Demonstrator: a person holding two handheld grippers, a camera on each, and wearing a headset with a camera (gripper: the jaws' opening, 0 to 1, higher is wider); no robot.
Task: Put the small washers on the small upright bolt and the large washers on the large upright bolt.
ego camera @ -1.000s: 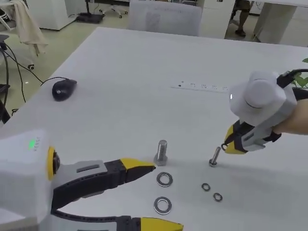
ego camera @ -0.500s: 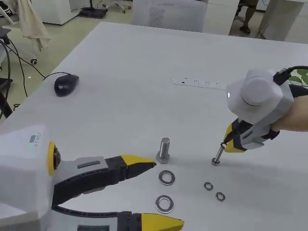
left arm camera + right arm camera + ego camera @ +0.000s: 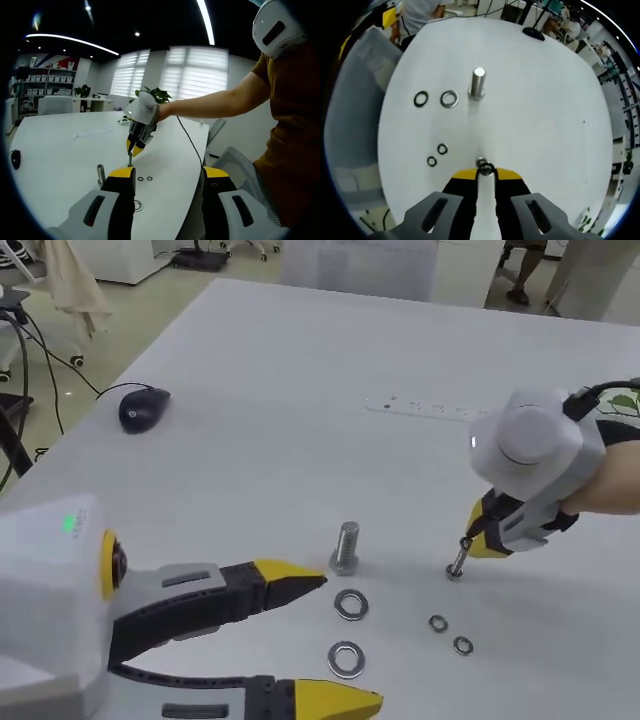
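On the white table, the large bolt point(image 3: 346, 546) stands upright. To its right the small bolt point(image 3: 457, 561) leans on its head, and my right gripper point(image 3: 474, 543) is shut on its upper end. From that gripper's own view the small bolt point(image 3: 484, 167) sits pinched between the yellow tips. Two large washers point(image 3: 351, 605) point(image 3: 346, 659) lie flat in front of the large bolt. Two small washers point(image 3: 438, 623) point(image 3: 462, 645) lie near the small bolt. My left gripper point(image 3: 330, 640) hovers open at the near left, its jaws either side of the large washers.
A black mouse point(image 3: 145, 408) with its cable sits at the far left of the table point(image 3: 270, 420). A white power strip point(image 3: 430, 408) lies at the back. A chair stands beyond the far edge. A person's arm point(image 3: 210, 102) reaches in from the right.
The head camera has shifted slightly. The right gripper stays shut on the small bolt, and the washers and the large bolt have not moved.
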